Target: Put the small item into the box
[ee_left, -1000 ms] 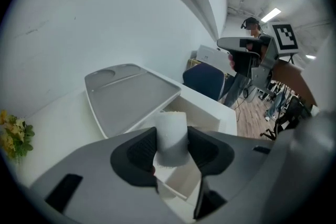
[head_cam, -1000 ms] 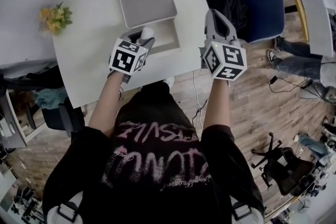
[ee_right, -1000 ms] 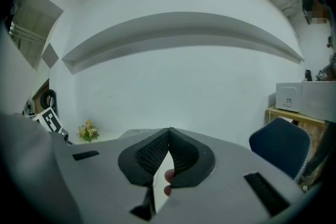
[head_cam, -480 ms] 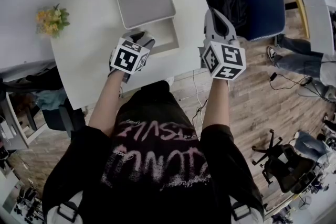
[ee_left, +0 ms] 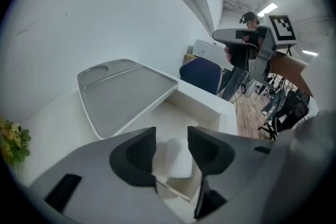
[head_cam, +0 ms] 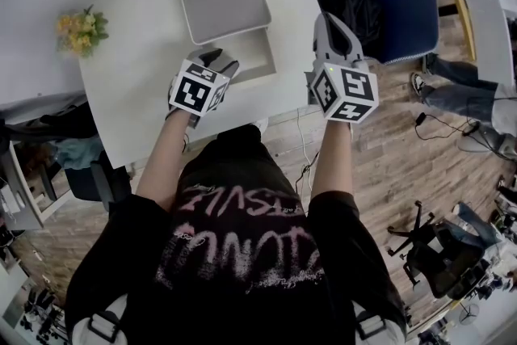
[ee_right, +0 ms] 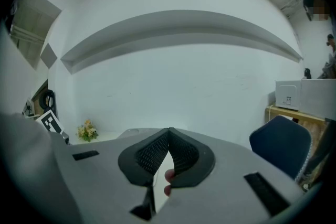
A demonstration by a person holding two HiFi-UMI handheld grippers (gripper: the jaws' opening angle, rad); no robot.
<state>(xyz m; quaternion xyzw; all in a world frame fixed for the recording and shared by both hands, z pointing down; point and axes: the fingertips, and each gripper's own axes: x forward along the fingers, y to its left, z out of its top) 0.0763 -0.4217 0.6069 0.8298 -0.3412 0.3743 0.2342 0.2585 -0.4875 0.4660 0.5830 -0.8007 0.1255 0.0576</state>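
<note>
The left claw [ee_left: 172,140] is clenched on the small item [ee_left: 176,161], low in the left gripper view. The open box [ee_left: 207,104] on the desk [head_cam: 137,77] lies just beyond and beneath. The right claw [ee_right: 168,136] is clenched empty, farther away.

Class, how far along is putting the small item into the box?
Done: the box is open, with its lid behind it. In hand: the left tongs grip the small white item above the box's inside. Left: release it there. The right tongs are shut, empty.
</note>
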